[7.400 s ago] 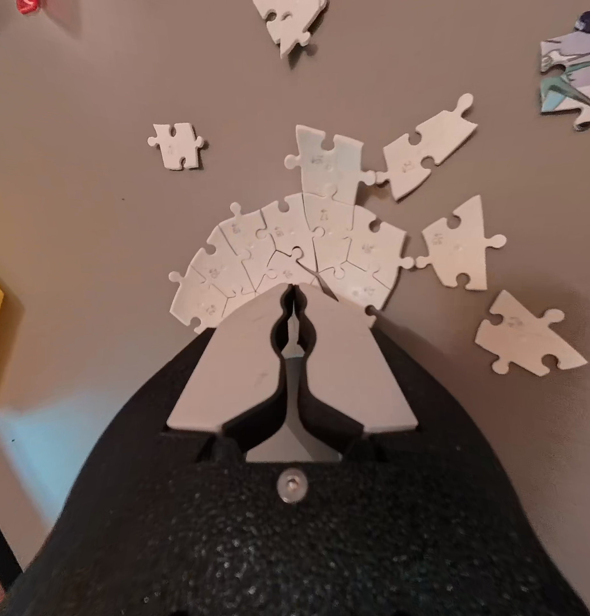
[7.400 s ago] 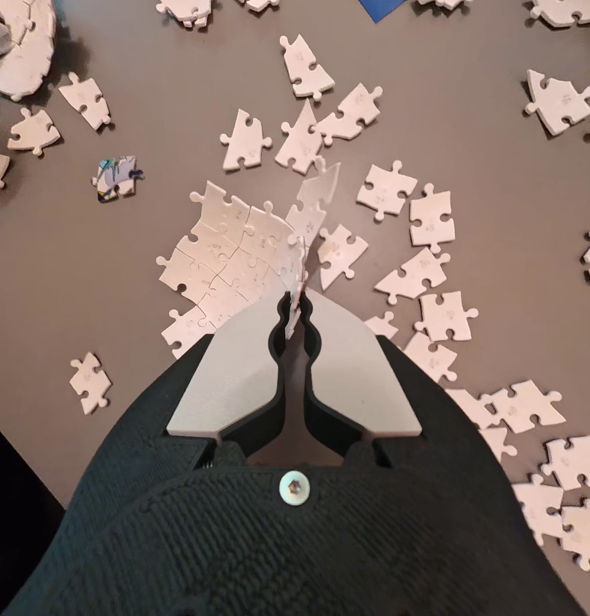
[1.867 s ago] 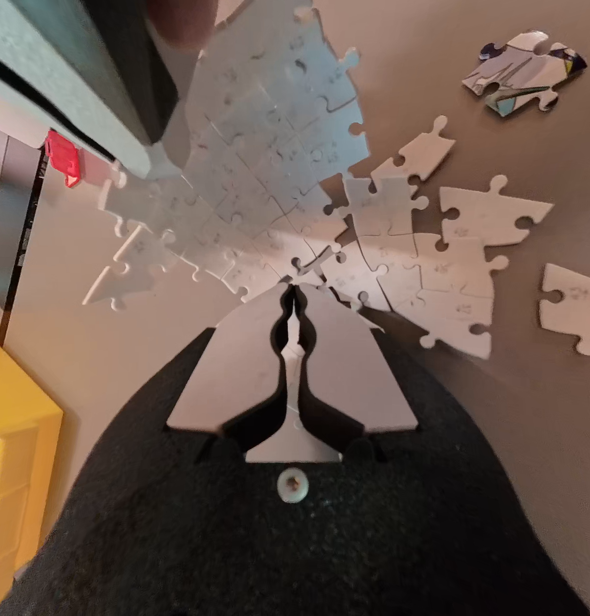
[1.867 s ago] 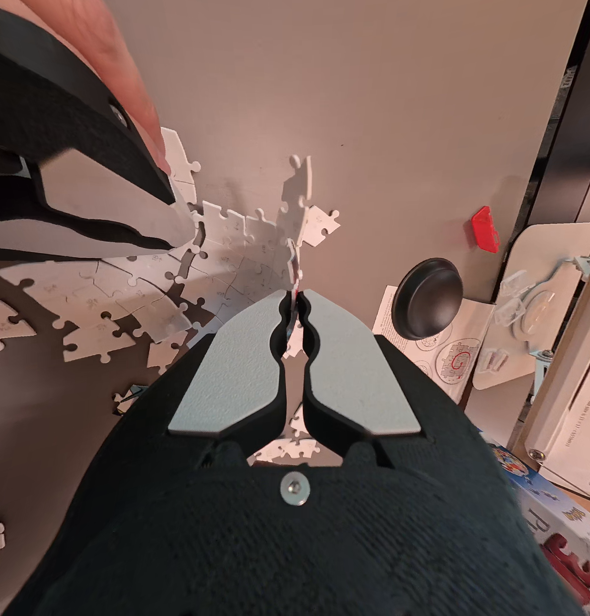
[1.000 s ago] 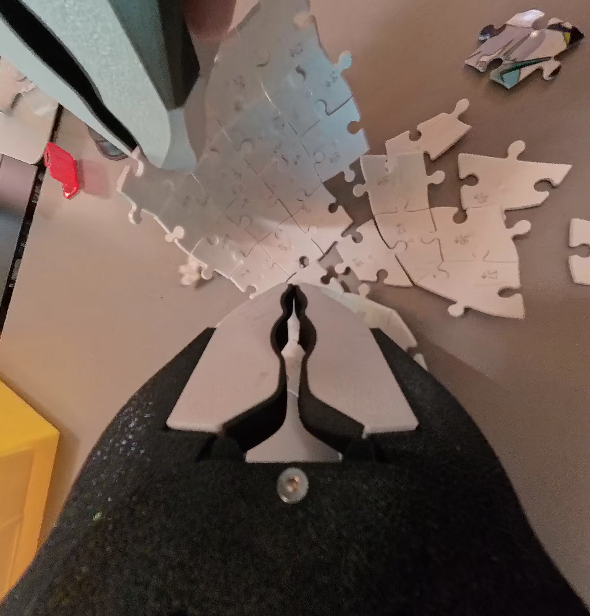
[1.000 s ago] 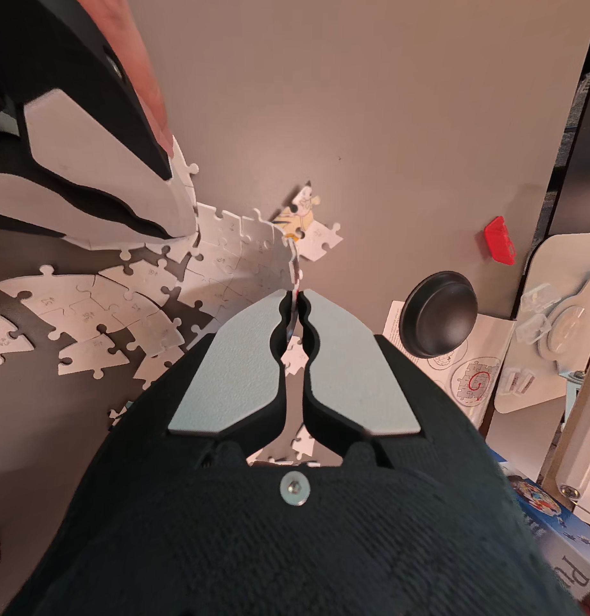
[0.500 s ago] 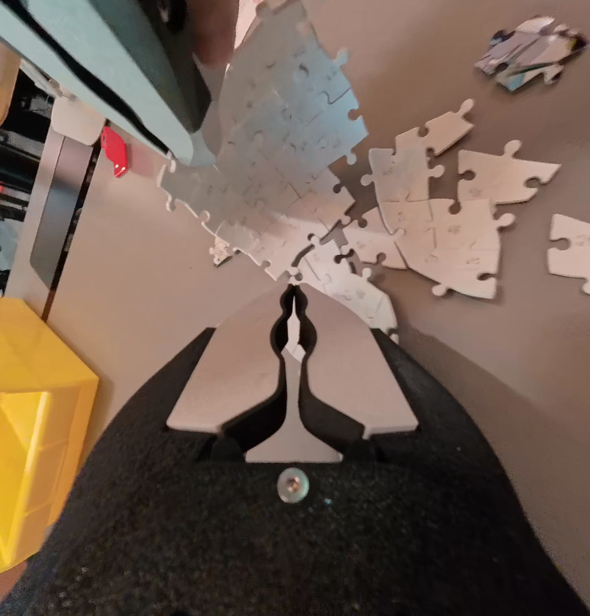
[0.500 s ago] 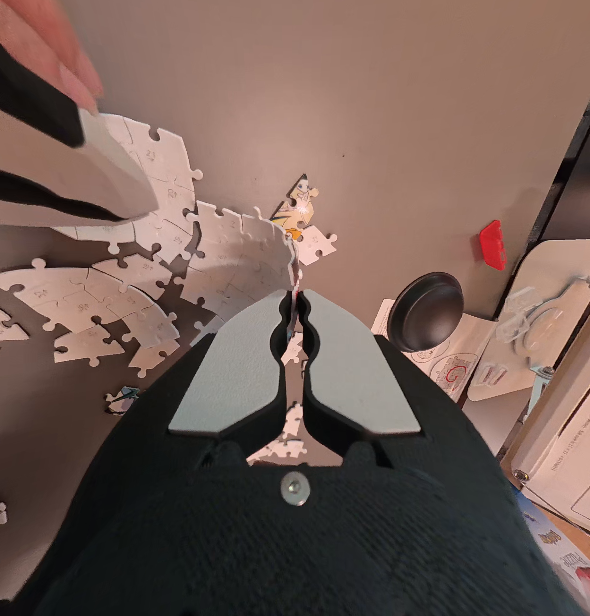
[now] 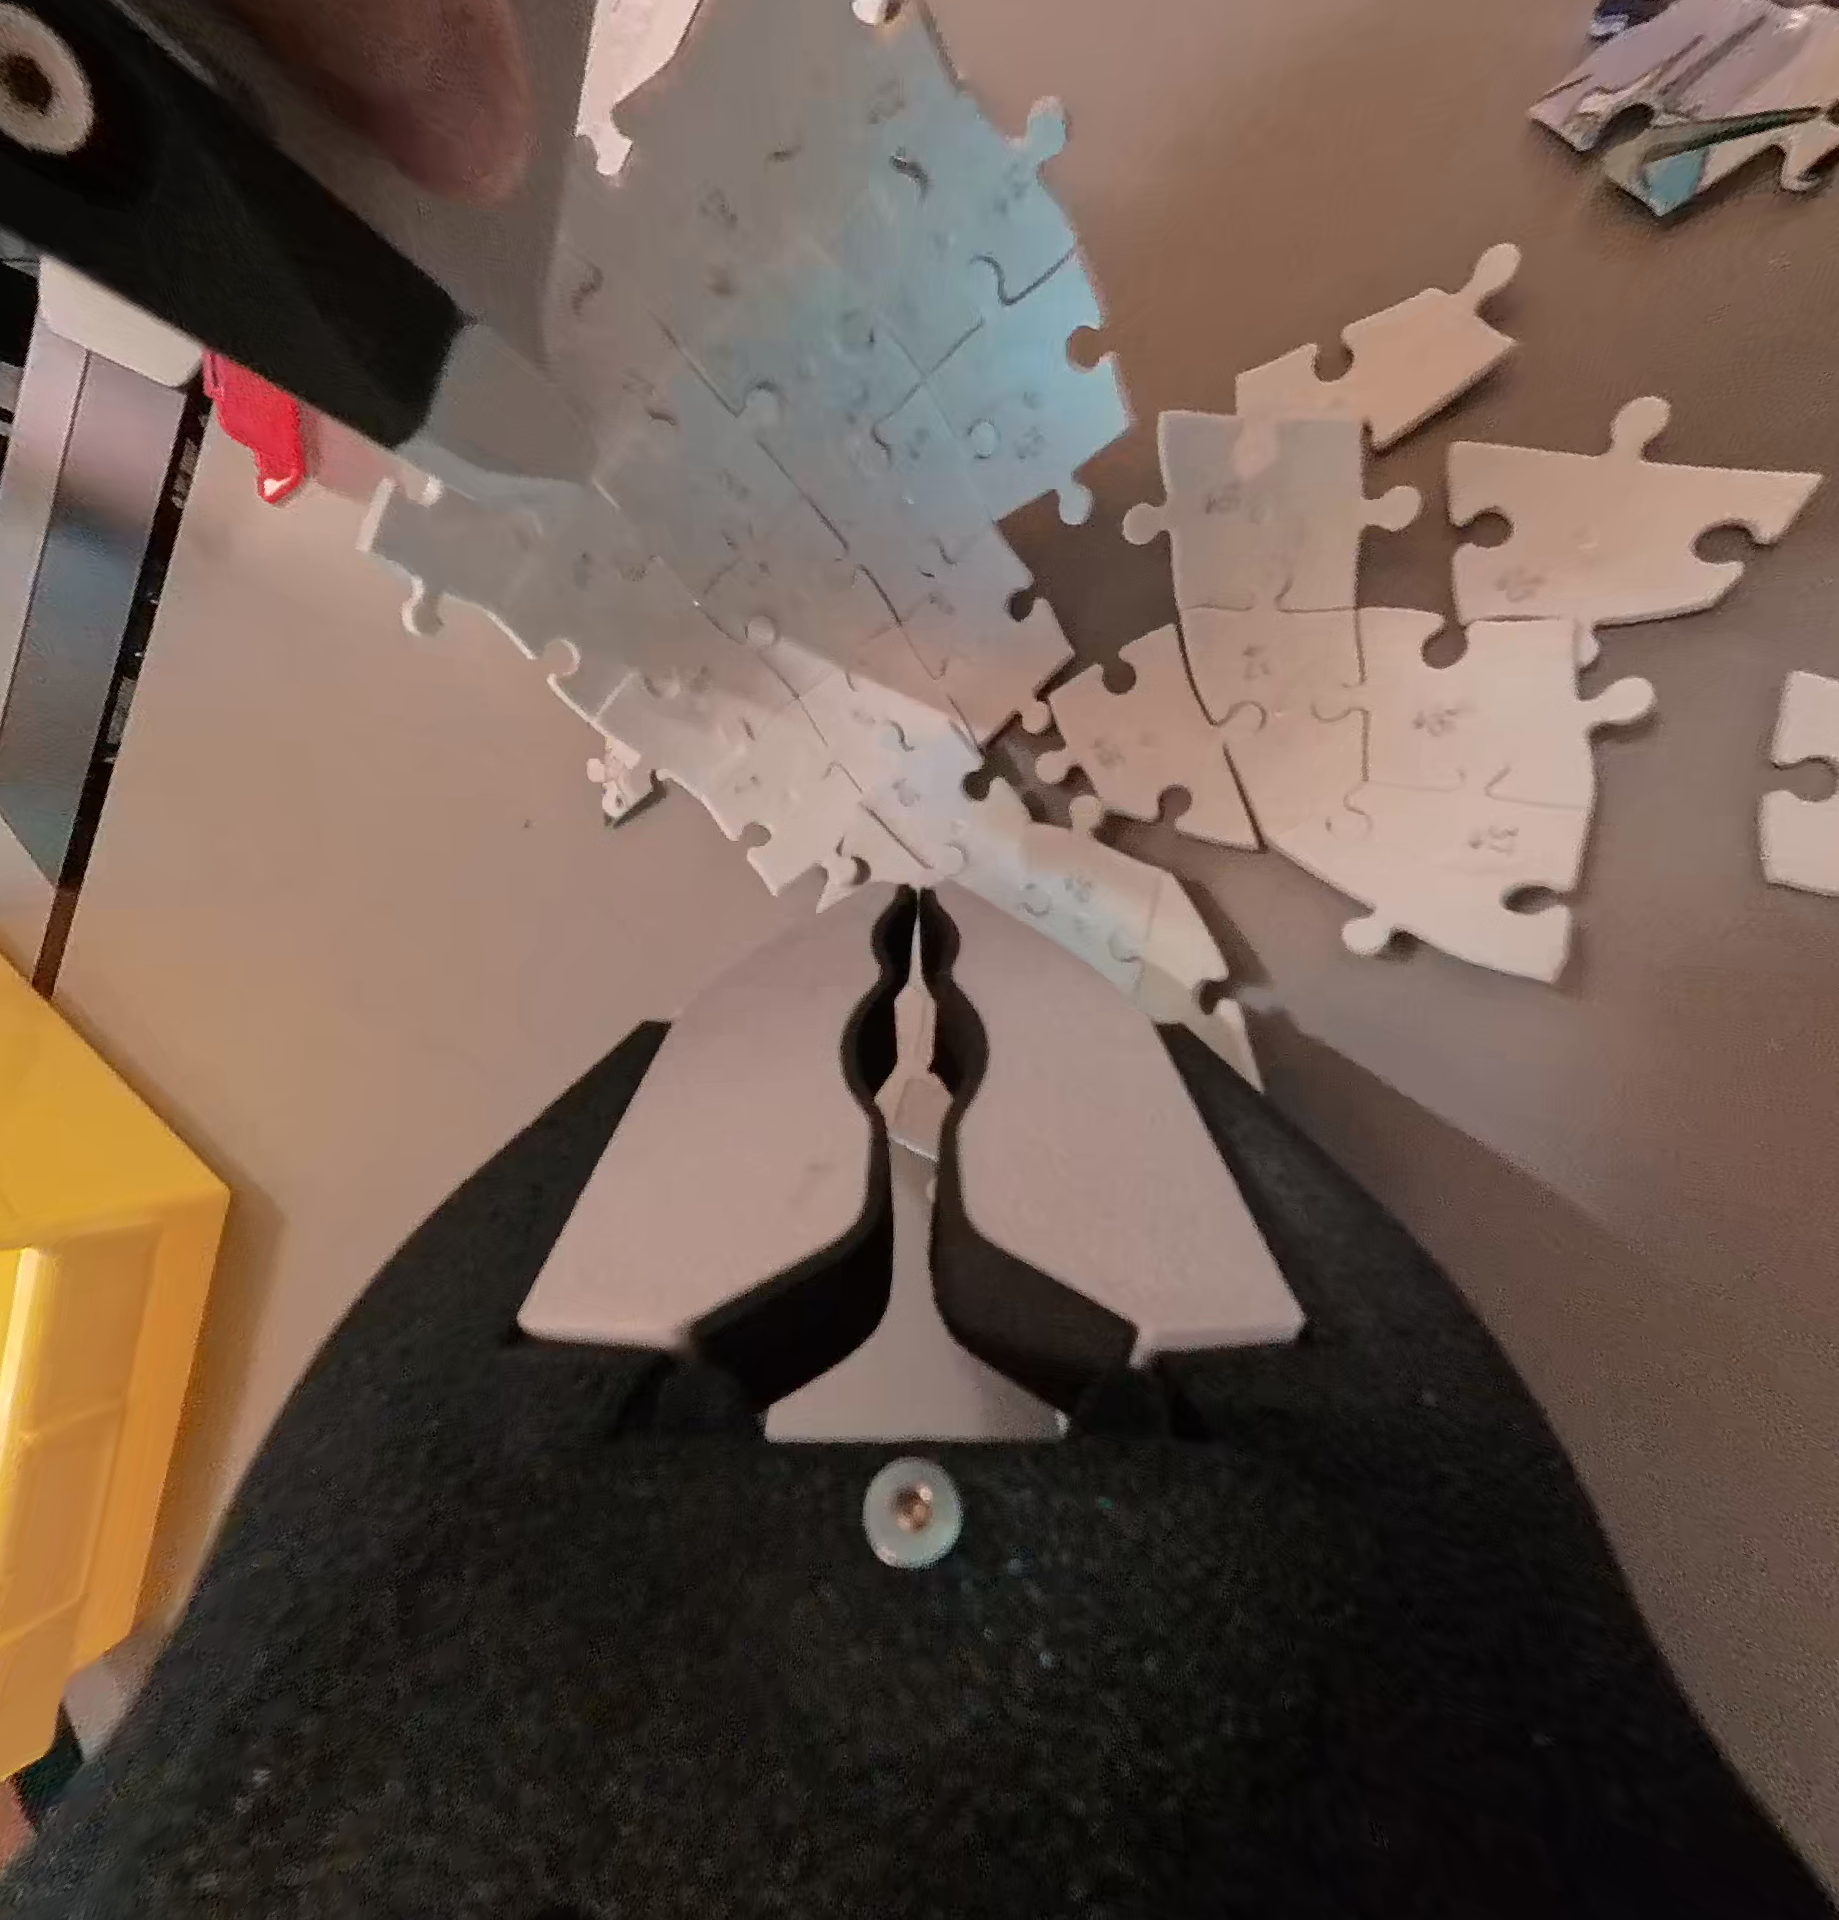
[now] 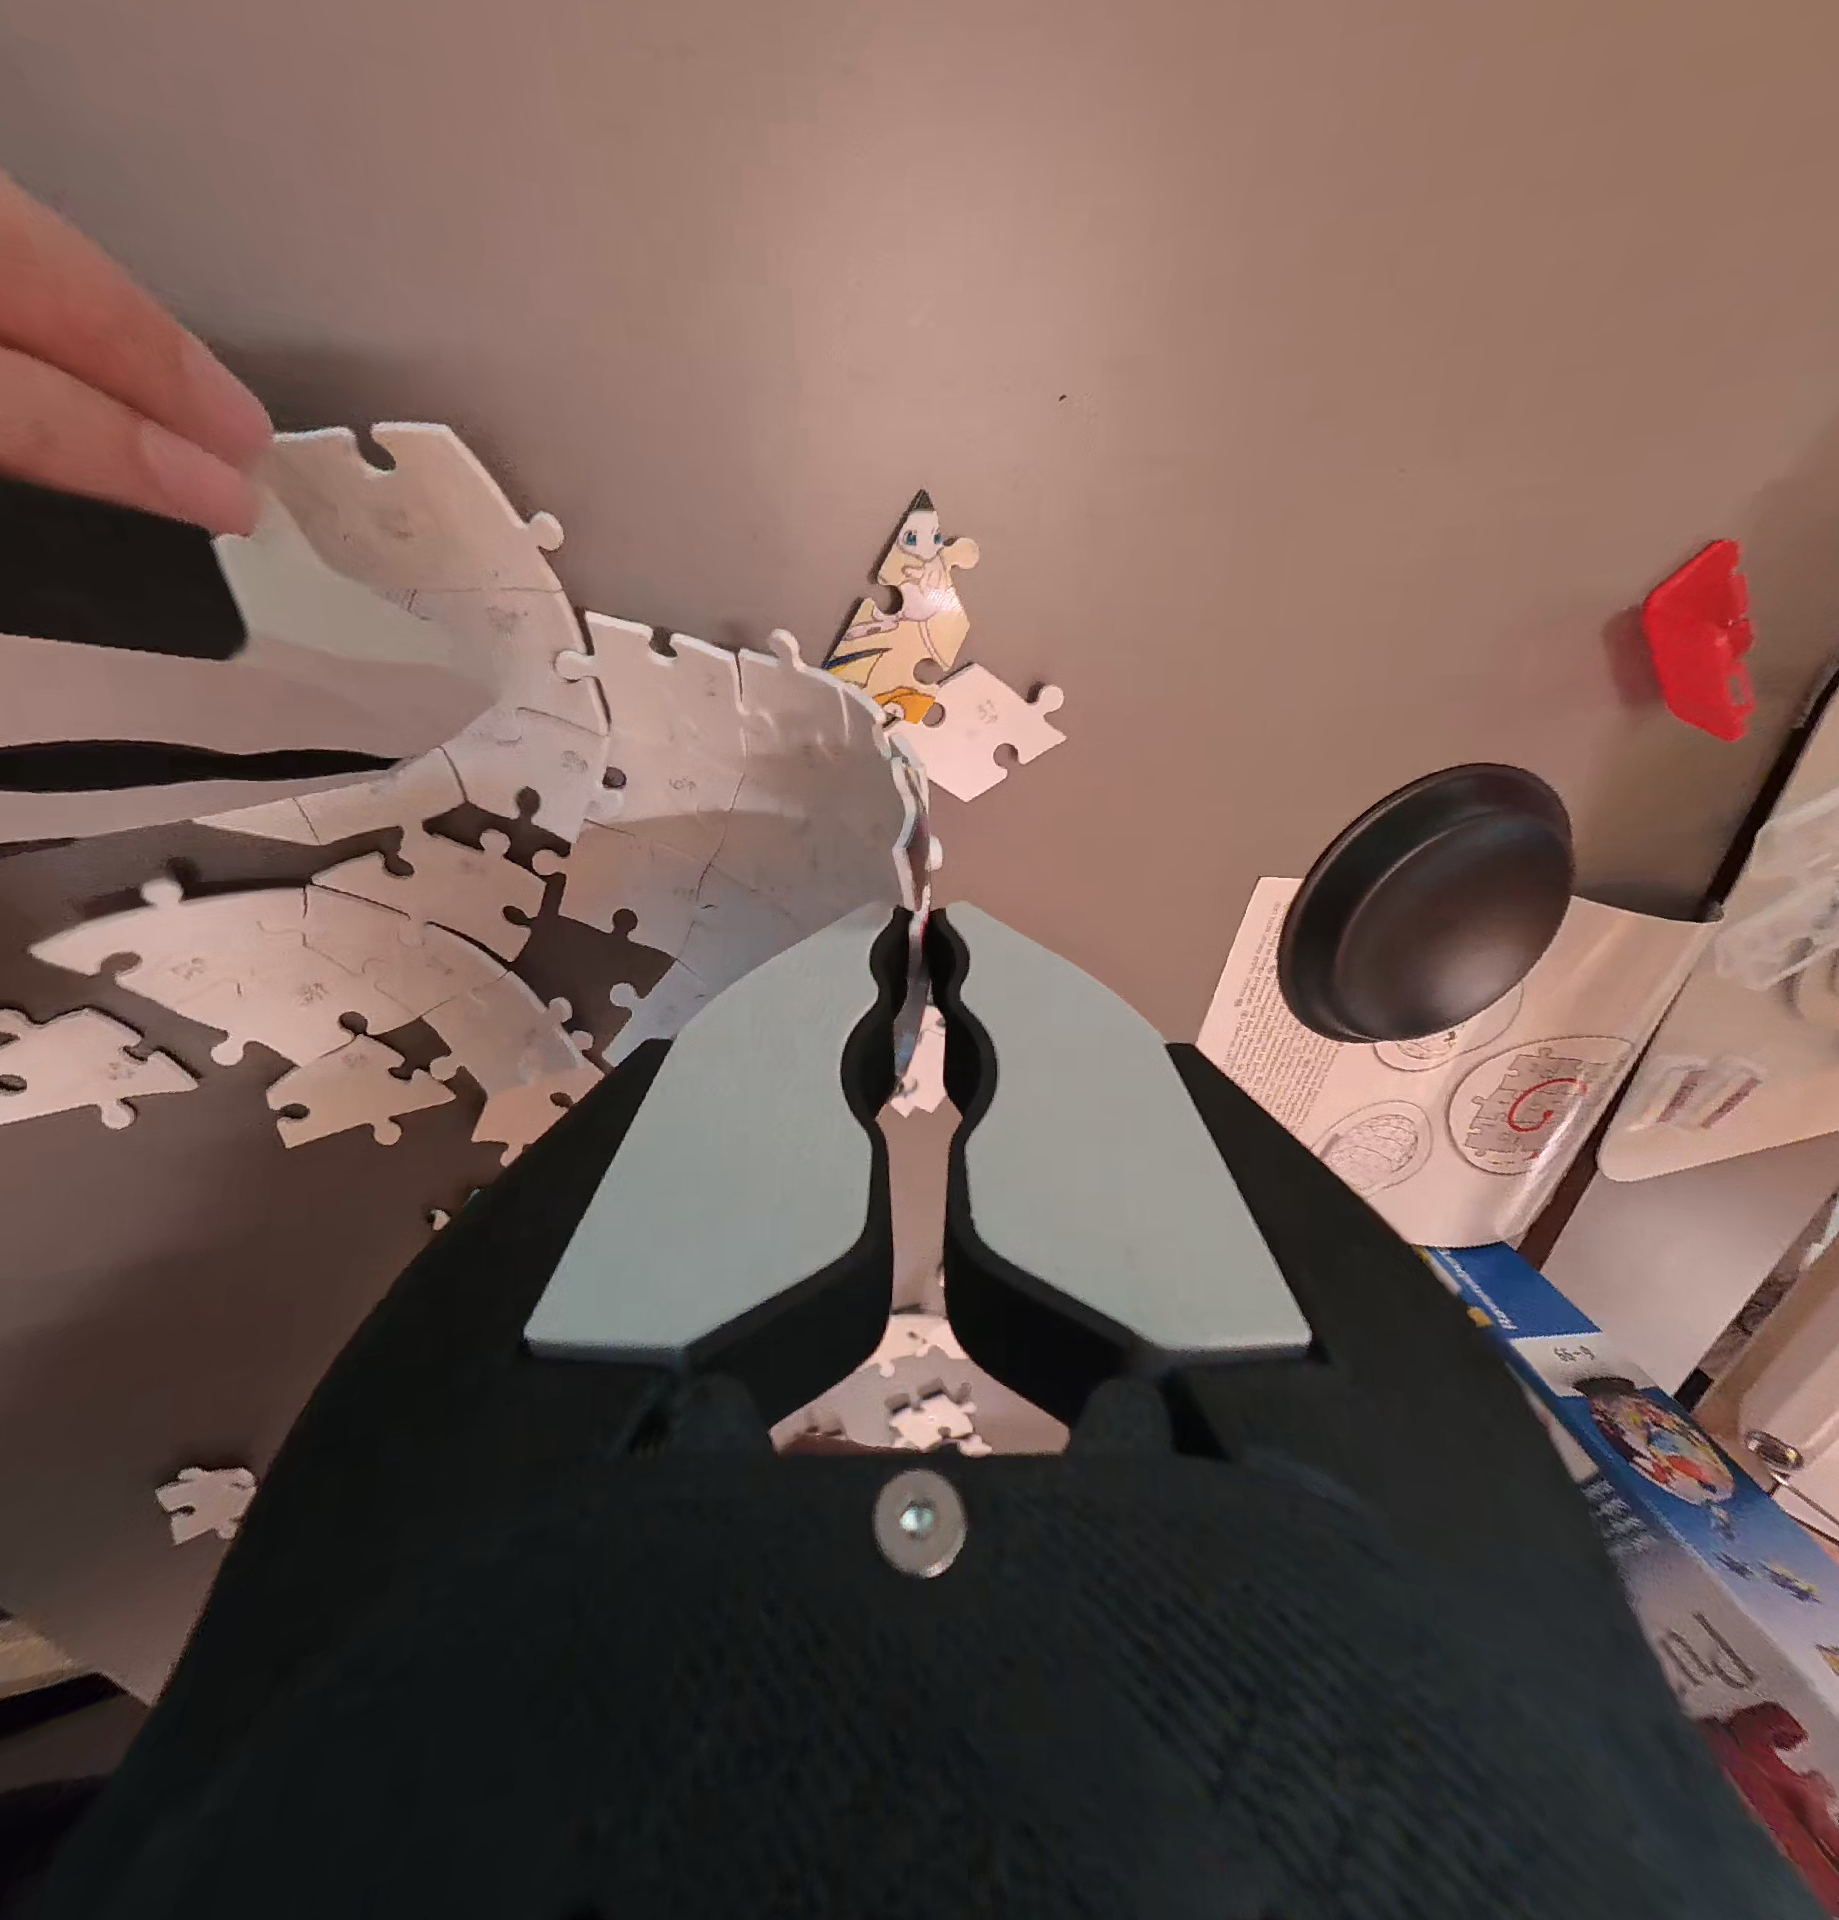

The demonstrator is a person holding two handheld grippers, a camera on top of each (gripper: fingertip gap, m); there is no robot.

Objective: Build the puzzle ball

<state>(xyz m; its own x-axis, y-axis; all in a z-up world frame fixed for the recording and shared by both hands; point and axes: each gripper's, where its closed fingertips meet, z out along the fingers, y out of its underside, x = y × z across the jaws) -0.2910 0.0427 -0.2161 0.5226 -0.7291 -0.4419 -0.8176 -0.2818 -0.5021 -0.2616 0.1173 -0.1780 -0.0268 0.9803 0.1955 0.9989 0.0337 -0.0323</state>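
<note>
Edges decided it: my right tongs (image 10: 915, 920), clenched on the curved shell section (image 10: 749, 790), had my left tongs' (image 9: 915, 899) pinched panel (image 9: 1091, 914) off leftward.

Left wrist camera is looking steeply down along its fingers at the grey table (image 9: 1517, 1195), very close. Right wrist camera is facing across the table toward far clutter. Both are sharing the curved joined puzzle section (image 9: 790, 499) (image 10: 749, 790).
</note>
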